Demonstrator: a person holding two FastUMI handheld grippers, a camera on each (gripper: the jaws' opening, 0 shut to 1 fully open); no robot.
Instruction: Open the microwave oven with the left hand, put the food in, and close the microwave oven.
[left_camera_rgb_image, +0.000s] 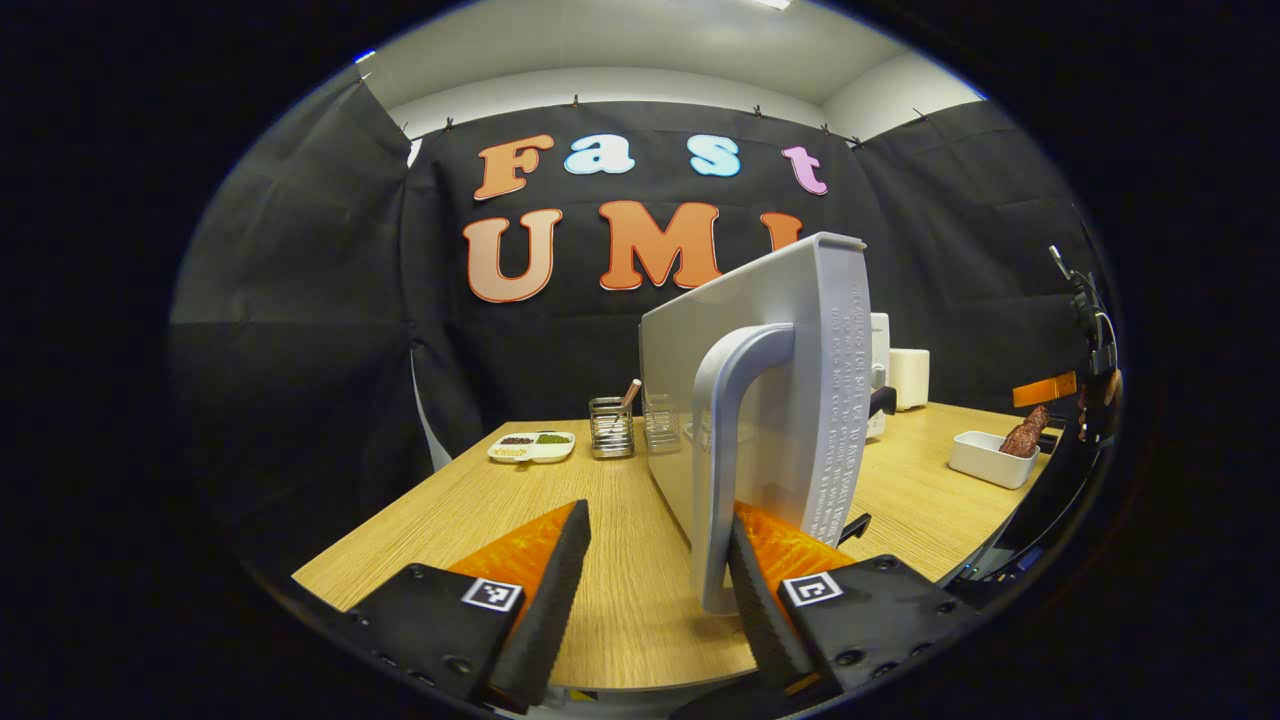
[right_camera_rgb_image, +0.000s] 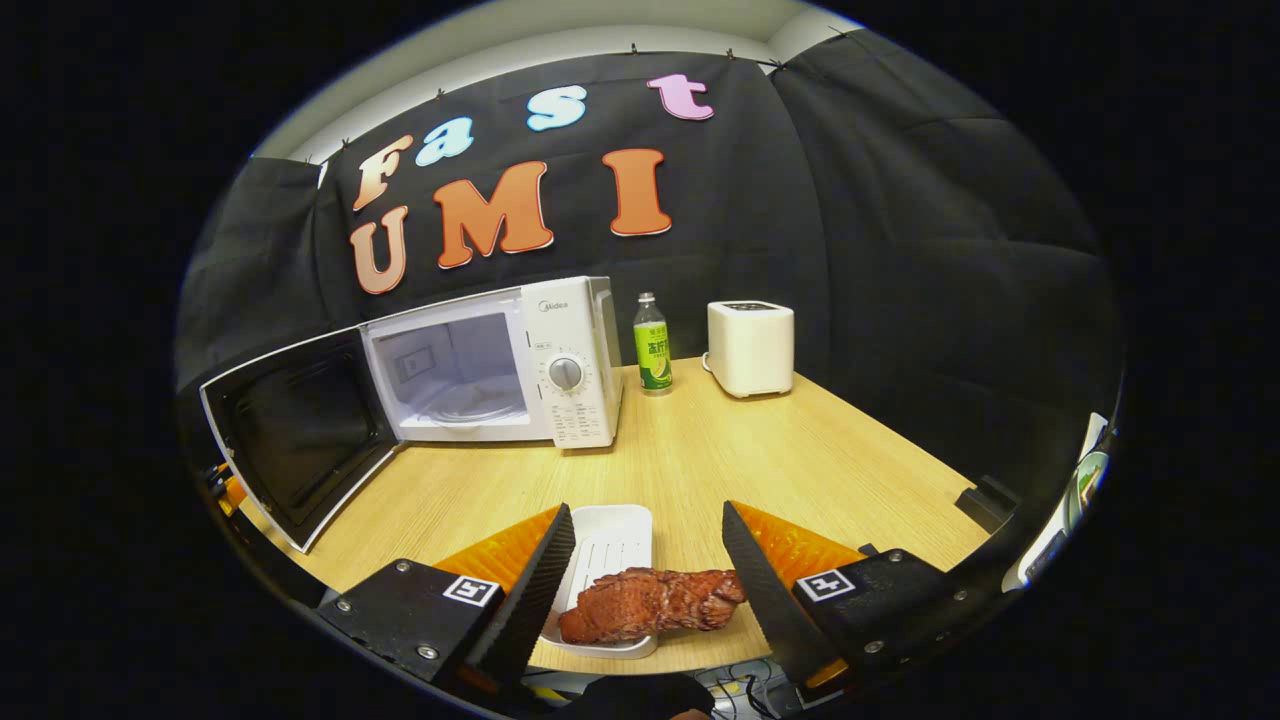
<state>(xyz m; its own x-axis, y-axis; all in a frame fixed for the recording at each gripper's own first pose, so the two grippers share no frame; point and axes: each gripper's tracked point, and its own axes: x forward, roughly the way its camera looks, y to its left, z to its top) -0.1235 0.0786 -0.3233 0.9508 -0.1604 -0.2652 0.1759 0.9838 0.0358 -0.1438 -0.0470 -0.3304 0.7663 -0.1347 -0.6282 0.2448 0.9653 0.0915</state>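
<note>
The white microwave (right_camera_rgb_image: 575, 360) stands at the back of the wooden table with its cavity showing. Its door (right_camera_rgb_image: 300, 435) is swung wide to the left. In the left gripper view the door (left_camera_rgb_image: 745, 380) is seen edge-on, and its grey handle (left_camera_rgb_image: 735, 450) hangs between my fingers, close to the right one. My left gripper (left_camera_rgb_image: 655, 590) is open. A reddish-brown piece of food (right_camera_rgb_image: 650, 605) lies across a white tray (right_camera_rgb_image: 610, 545) at the table's front edge. My right gripper (right_camera_rgb_image: 650, 580) is open, one finger at each end of the food. The left gripper view also shows the right gripper (left_camera_rgb_image: 1095, 380) over the tray (left_camera_rgb_image: 990, 458).
A green bottle (right_camera_rgb_image: 652, 345) and a white toaster (right_camera_rgb_image: 750, 348) stand right of the microwave. A divided plate (left_camera_rgb_image: 532, 446) and two wire holders (left_camera_rgb_image: 612, 428) sit at the back left of the table (right_camera_rgb_image: 800, 460). Bare tabletop stretches between the tray and the microwave.
</note>
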